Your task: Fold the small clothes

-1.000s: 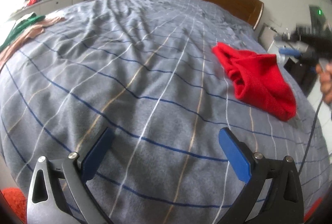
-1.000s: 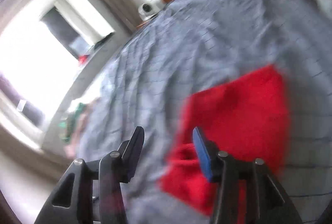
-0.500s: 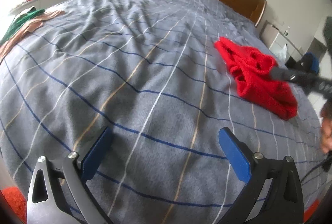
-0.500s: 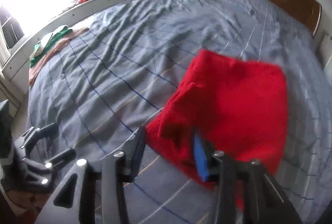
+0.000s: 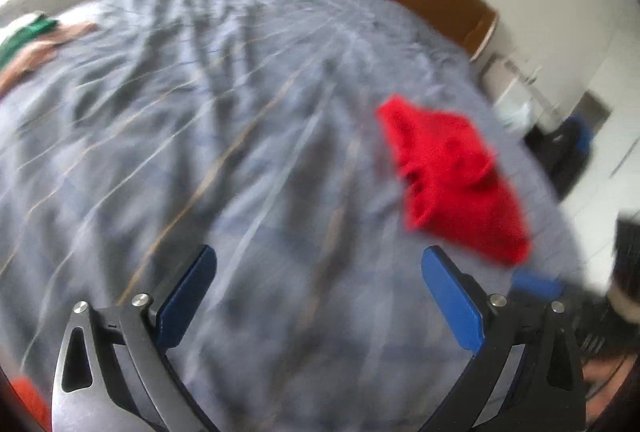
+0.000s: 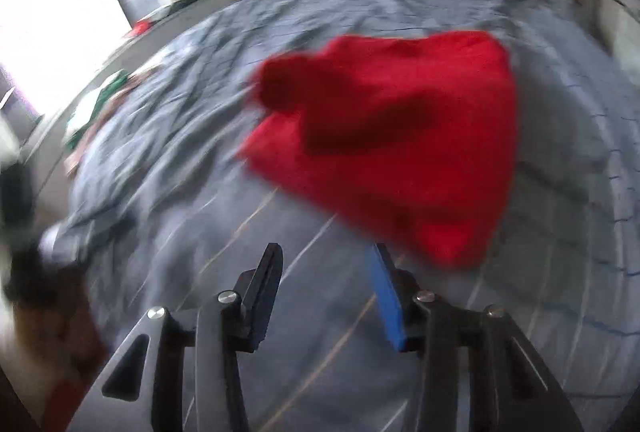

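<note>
Red garment [image 5: 452, 175] near bed's [image 5: 240, 135] edge

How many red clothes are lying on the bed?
1. The red garment lies crumpled on the grey striped blanket, just ahead of the right gripper. Another red thing sits on the window ledge, too blurred to identify.

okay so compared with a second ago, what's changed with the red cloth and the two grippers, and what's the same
The right gripper has pulled back off the red cloth: half a second ago its jaws straddled the near edge, now they stand open over bare bedspread just short of it. Nothing was gripped. The left gripper shifted only a little. Unchanged: the cloth lies crumpled on the bed, the left jaws are wide open and empty, and the green and tan clothes sit at the far edge.
</note>
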A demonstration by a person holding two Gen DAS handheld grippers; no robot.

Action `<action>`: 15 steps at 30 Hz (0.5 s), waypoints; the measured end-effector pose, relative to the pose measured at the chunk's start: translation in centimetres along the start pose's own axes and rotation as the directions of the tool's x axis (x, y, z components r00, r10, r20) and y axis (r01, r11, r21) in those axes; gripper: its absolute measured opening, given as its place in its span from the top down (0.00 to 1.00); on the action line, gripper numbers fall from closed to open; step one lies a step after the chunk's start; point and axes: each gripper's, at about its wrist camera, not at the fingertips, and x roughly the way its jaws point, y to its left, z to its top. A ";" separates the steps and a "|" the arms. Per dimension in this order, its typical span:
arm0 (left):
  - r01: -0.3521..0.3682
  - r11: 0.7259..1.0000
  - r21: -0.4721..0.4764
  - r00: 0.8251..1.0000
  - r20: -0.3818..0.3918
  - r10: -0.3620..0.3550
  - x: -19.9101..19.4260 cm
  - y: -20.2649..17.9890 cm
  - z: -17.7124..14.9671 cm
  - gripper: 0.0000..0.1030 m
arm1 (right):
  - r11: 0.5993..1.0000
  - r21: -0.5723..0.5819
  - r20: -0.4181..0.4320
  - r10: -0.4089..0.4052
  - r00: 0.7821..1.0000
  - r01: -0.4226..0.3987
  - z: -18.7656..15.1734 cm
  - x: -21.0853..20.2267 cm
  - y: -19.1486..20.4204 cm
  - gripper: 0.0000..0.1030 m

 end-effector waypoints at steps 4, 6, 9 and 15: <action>0.119 0.993 -0.021 0.989 -0.091 -0.121 4.7 -3.2 5.3 0.01 | 0.994 0.113 0.134 -0.008 0.991 -0.008 2.0 -3.8 -4.1 0.39; 0.137 0.990 0.018 0.974 -0.183 -0.131 8.9 -5.5 7.4 0.01 | 0.973 0.232 0.194 -0.061 0.979 0.014 3.8 -4.4 -7.9 0.24; 0.052 0.997 0.062 0.957 -0.288 -0.032 14.1 -7.4 8.1 0.01 | 0.908 0.418 0.171 -0.055 0.984 -0.022 6.6 -1.8 -14.0 0.24; -0.035 0.986 0.165 0.940 -0.328 0.088 17.2 -8.7 6.7 0.05 | 0.846 0.523 0.074 0.075 0.994 -0.102 8.7 6.3 -17.1 0.34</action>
